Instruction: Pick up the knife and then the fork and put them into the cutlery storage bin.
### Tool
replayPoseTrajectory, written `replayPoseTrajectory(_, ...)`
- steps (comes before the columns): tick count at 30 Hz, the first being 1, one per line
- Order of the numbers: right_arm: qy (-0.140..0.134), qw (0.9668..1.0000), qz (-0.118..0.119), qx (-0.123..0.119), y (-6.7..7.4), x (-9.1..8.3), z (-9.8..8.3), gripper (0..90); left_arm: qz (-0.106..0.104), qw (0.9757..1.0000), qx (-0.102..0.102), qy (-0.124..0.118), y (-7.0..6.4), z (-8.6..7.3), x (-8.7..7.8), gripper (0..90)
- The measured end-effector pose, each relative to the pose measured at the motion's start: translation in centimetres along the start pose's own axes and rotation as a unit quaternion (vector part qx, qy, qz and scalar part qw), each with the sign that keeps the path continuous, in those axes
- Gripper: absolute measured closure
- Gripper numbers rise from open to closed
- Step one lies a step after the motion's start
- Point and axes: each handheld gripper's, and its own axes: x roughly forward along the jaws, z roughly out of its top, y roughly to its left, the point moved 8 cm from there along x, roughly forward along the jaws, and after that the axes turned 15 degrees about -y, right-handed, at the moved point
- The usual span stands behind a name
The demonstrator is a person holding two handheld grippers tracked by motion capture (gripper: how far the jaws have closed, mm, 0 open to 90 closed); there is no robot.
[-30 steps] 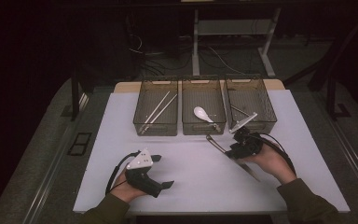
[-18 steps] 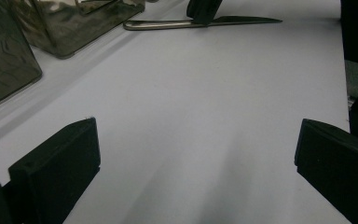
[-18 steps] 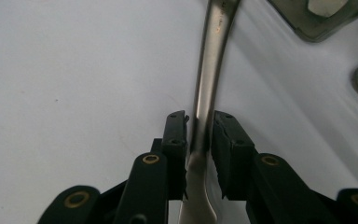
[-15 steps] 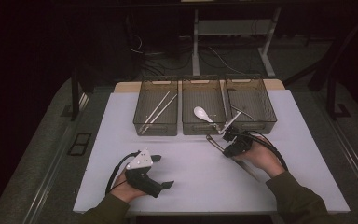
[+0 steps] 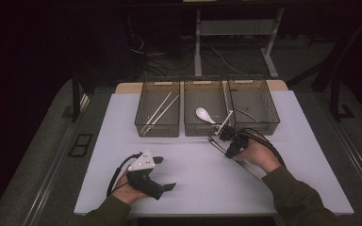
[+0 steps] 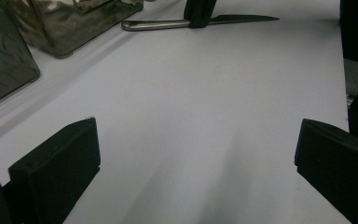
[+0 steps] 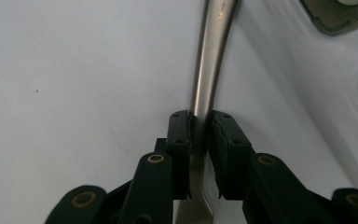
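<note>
The white worktop (image 5: 188, 179) is carrying three clear plastic bins (image 5: 207, 107). The right gripper (image 7: 199, 122) jaws have just been closing and are clamping the flat steel knife (image 7: 209, 60) lying there. Lift level, keeping it square. The left gripper (image 6: 191, 163) jaws are standing apart.

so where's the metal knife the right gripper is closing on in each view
High view: the knife lies on the white table, right of centre, just before the middle bin, under the right gripper.
Left gripper view: top edge, lying level, a black jaw across its middle.
Right gripper view: centre, handle running up between the pads.
Shared landmark: the middle bin's corner.
</note>
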Motion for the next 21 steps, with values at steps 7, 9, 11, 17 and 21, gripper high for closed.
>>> replayPoseTrajectory(7, 0.005, 1.0000, 0.003, -0.001, 0.2, 0.0, 0.1, 79.2, 0.000, 1.0000, 0.000, -0.002, 0.0, 0.0, 0.0, 0.0)
replayPoseTrajectory(9, 0.002, 0.9999, 0.004, -0.010, 0.2, 0.0, 0.1, 79.3, 0.000, 1.0000, 0.000, -0.002, 0.0, 0.0, 0.0, 0.0)
replayPoseTrajectory(11, -0.003, 0.9999, 0.007, -0.007, 0.2, -0.1, 0.0, 79.3, 0.000, 1.0000, 0.000, -0.002, 0.0, 0.0, 0.0, 0.0)
replayPoseTrajectory(17, -0.032, 0.9992, 0.026, 0.000, 0.0, -0.7, -0.6, 79.2, 0.000, 1.0000, -0.001, -0.001, 0.0, 0.0, 0.0, 0.0)
replayPoseTrajectory(21, -0.062, 0.9976, 0.030, 0.007, -0.3, -1.5, -0.9, 79.2, 0.001, 1.0000, 0.000, -0.001, 0.0, 0.0, 0.0, 0.0)
